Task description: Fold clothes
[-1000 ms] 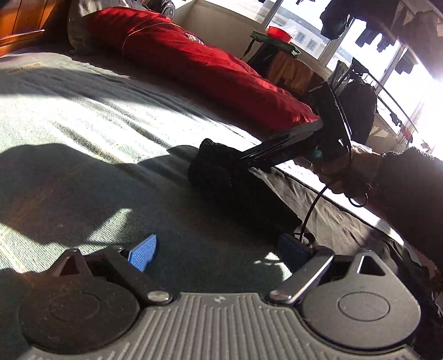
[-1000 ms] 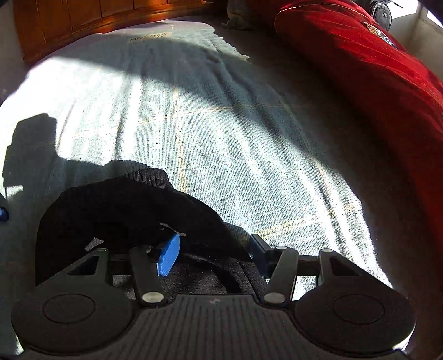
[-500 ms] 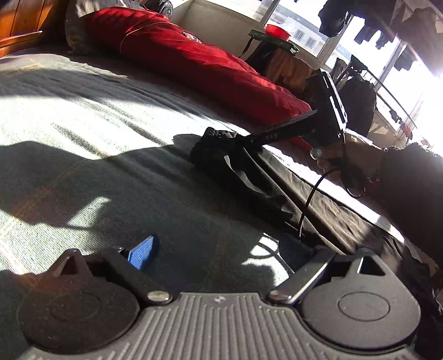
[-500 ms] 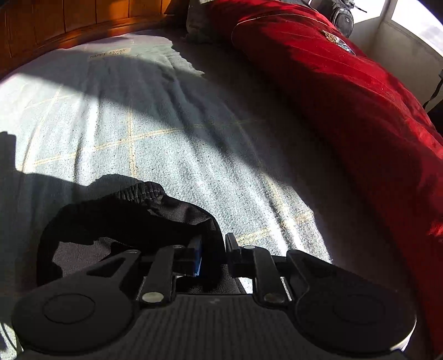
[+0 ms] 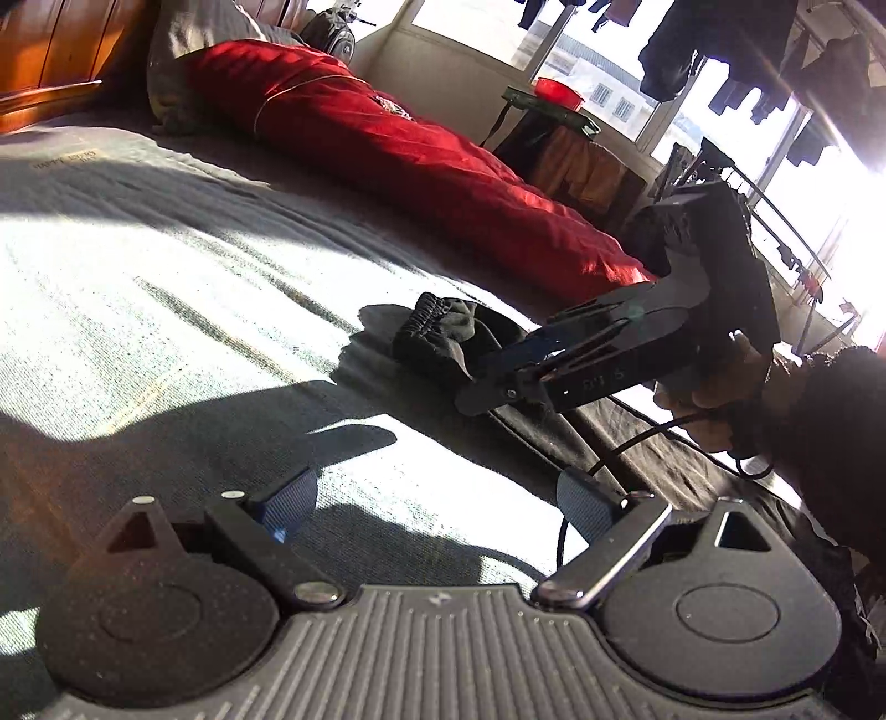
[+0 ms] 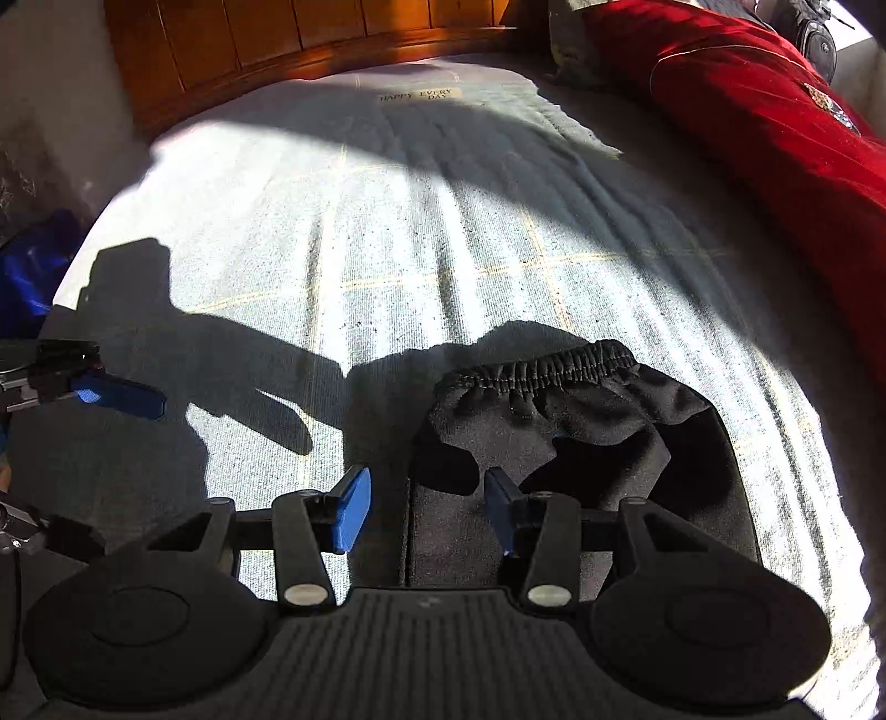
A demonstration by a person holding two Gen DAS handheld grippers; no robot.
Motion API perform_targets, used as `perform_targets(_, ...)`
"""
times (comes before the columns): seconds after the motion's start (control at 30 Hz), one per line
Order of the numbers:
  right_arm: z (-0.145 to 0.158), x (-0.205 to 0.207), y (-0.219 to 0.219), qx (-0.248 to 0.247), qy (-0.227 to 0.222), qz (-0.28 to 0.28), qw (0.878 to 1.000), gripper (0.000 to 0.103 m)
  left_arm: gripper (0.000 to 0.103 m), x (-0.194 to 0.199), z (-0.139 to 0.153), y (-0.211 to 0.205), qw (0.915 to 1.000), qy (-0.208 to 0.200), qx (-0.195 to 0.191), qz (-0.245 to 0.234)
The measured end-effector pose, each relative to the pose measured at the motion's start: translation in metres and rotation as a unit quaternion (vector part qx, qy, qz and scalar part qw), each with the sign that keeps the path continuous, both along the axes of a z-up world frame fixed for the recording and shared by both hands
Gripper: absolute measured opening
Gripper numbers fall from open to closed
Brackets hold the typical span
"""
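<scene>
Black trousers on a pale grey, yellow-checked bedcover; red quilt beyond.

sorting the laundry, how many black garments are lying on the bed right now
1: black pants lying on the grey bedspread, just ahead of the right gripper. More may lie out of view.

Sunlit bed (wooden headboard)

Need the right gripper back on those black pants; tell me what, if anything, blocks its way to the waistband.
Nothing visible does. The right gripper hangs open just short of the black pants, its jaws having just opened and empty; only bare bed cover surrounds the elastic waistband.
</scene>
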State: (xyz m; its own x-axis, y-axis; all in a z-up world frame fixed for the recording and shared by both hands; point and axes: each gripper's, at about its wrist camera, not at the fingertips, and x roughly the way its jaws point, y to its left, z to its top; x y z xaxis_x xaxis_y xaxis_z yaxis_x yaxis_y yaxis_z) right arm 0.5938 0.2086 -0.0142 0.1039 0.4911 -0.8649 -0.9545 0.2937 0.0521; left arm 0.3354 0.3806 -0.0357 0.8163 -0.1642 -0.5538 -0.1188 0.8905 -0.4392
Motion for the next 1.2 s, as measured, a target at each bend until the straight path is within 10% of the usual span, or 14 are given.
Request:
perform_targets(0.07, -0.011, -0.007, 0.006, -0.018, -0.012, -0.004, 1.000, 0.004, 0.094, -0.002, 0.001, 0.000, 1.0000, 0.001, 0.003, 0.002)
perform_targets(0.3, 0.003, 0.007, -0.002, 0.050, 0.096, -0.030, 0.994, 0.020, 0.094, -0.003, 0.006, -0.002, 1.0000, -0.004, 0.004, 0.002)
perform_targets(0.6, 0.070, 0.040, -0.133, 0.066, 0.015, -0.186, 0.980, 0.050, 0.094, 0.025, 0.022, -0.017, 0.9983, -0.013, 0.023, -0.052)
perform_targets(0.9, -0.001, 0.043, -0.242, 0.013, 0.071, -0.351, 0.934, 0.051, 0.094, 0.125, 0.025, -0.091, 0.9720, -0.030, 0.079, -0.220)
perform_targets(1.2, -0.025, 0.057, -0.247, -0.016, -0.017, -0.365, 0.931, 0.052, 0.094, 0.154, -0.035, -0.098, 0.9607, 0.062, 0.112, -0.246)
